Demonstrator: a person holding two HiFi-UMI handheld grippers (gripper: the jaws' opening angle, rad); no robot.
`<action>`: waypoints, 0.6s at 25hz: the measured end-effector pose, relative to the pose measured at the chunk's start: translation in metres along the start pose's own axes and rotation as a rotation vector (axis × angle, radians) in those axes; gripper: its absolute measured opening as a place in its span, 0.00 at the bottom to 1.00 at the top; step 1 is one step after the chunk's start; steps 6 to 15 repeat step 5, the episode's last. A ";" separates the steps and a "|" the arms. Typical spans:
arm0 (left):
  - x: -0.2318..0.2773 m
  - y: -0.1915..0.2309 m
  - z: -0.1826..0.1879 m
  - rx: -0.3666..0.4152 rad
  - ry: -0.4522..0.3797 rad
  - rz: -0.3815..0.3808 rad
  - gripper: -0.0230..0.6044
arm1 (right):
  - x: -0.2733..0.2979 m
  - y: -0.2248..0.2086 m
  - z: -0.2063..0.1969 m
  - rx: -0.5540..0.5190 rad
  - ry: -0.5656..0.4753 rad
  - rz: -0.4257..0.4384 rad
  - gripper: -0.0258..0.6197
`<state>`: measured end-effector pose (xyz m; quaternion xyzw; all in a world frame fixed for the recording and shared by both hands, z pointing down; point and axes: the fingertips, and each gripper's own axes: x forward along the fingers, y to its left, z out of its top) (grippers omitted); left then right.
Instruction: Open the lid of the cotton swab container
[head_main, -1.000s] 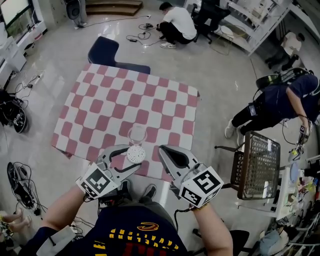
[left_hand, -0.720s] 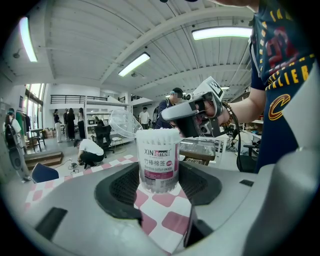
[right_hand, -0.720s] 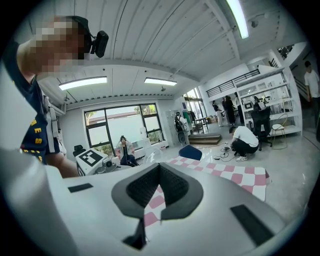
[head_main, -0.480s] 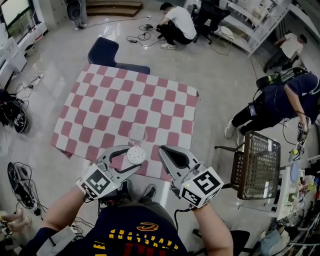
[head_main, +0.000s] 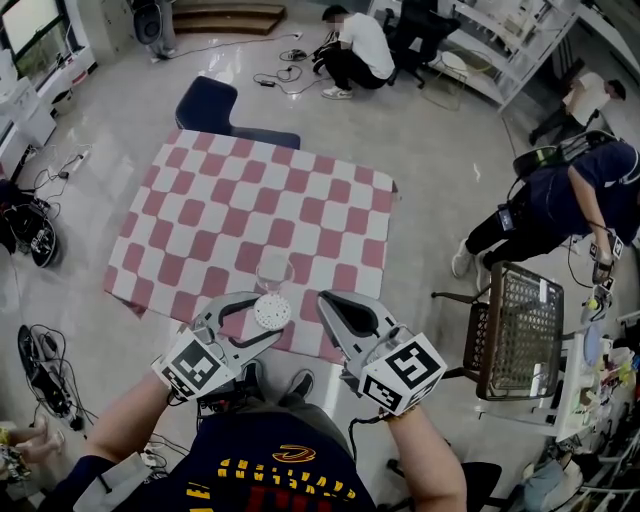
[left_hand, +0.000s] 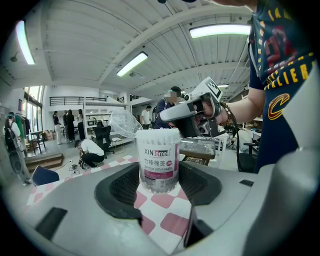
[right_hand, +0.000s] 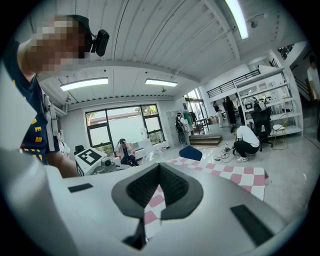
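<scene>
Head view: left gripper (head_main: 268, 314) fingers pinch swab-filled cotton swab container (head_main: 272, 308) at table's (head_main: 200, 215) six-o'clock edge; right gripper (head_main: 328, 300) fingers pressed together.

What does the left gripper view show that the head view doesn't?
Left gripper view only: the printed label on the cotton swab container, the bare swab tips at its open top, and the left gripper with its fingers pressing the sides. Head view only: the whole checkered tablecloth, the left gripper's marker cube and cables on the floor. Both: the container between those fingers, the clear lid off and lying beyond it, and the right gripper alongside.
</scene>
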<state>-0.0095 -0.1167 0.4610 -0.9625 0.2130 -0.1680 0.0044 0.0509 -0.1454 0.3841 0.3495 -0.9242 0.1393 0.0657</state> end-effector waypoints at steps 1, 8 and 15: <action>0.001 -0.001 0.000 0.001 0.001 -0.001 0.43 | -0.001 -0.002 0.000 0.001 0.000 0.000 0.06; 0.006 -0.003 0.002 0.004 0.001 -0.002 0.43 | -0.003 -0.008 -0.002 0.003 -0.001 -0.002 0.06; 0.006 -0.003 0.002 0.004 0.001 -0.002 0.43 | -0.003 -0.008 -0.002 0.003 -0.001 -0.002 0.06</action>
